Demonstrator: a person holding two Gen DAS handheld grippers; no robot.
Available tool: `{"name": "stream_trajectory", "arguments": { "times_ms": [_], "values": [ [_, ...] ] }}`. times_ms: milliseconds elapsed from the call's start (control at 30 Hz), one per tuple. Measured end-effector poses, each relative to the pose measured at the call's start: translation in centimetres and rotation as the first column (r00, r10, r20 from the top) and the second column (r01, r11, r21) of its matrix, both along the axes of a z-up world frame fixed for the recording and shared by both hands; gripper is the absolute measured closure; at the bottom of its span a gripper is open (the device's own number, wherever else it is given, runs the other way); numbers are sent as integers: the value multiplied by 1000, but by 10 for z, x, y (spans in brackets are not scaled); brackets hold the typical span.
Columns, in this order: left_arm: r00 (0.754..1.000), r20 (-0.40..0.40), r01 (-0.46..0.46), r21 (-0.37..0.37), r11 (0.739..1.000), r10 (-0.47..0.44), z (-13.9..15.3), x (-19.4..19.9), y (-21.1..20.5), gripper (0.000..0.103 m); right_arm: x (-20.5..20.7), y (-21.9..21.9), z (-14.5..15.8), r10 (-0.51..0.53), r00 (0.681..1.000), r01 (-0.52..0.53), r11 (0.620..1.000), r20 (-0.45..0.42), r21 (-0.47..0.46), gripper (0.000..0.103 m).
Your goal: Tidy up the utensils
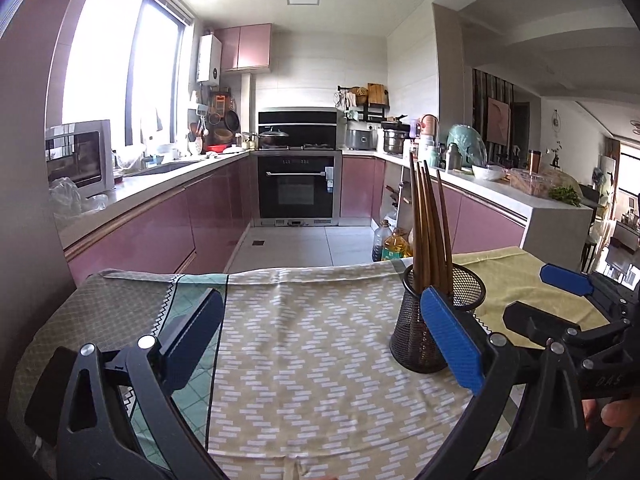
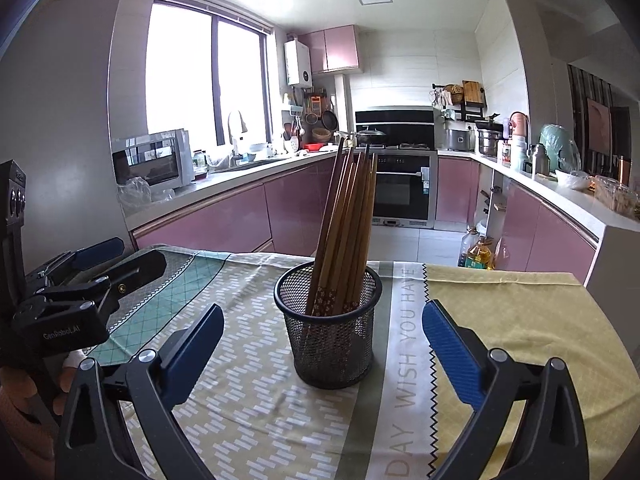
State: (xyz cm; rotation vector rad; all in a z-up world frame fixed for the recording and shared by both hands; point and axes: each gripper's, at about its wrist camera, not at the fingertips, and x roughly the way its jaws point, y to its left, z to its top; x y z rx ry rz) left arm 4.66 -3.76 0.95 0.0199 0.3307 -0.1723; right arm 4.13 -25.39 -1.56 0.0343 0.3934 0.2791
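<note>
Right wrist view: black mesh holder [image 2: 329, 326] upright on patterned tablecloth [image 2: 256, 408], centred ahead of right gripper [image 2: 323, 354]; jaws spread wide, grasping nothing. Wooden chopsticks [image 2: 347, 220] bunched inside, leaning slightly. Left wrist view: left gripper [image 1: 325, 342] likewise released, empty; holder just behind its right finger [image 1: 450, 340]. Kitchen cabinets [image 2: 208, 220] beyond.

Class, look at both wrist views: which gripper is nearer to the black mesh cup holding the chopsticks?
Right, as far as these views show. The right gripper faces the mesh cup squarely, open, fingers apart on either side. The left gripper is open too, with the cup off by its right finger.
</note>
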Motion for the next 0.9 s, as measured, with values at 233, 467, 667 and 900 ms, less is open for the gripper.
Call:
{"name": "stream_trajectory", "arguments": {
  "times_ms": [233, 467, 667, 900],
  "values": [
    [998, 52, -21, -14, 1000, 22, -1, -18, 7, 6, -14, 4, -1, -24, 999, 23, 1000, 43, 5, 7],
    [997, 69, -43, 2, 999, 43, -4, -27, 7, 6, -21, 7, -3, -33, 998, 32, 999, 56, 13, 7],
    [995, 84, -53, -8, 999, 53, -2, -33, 10, 6, -28, 8, -3, -41, 997, 40, 999, 71, 12, 7],
    [993, 99, -62, -14, 998, 63, 0, -38, 13, 6, -31, 8, -2, -44, 996, 42, 999, 84, 14, 7]
  ]
}}
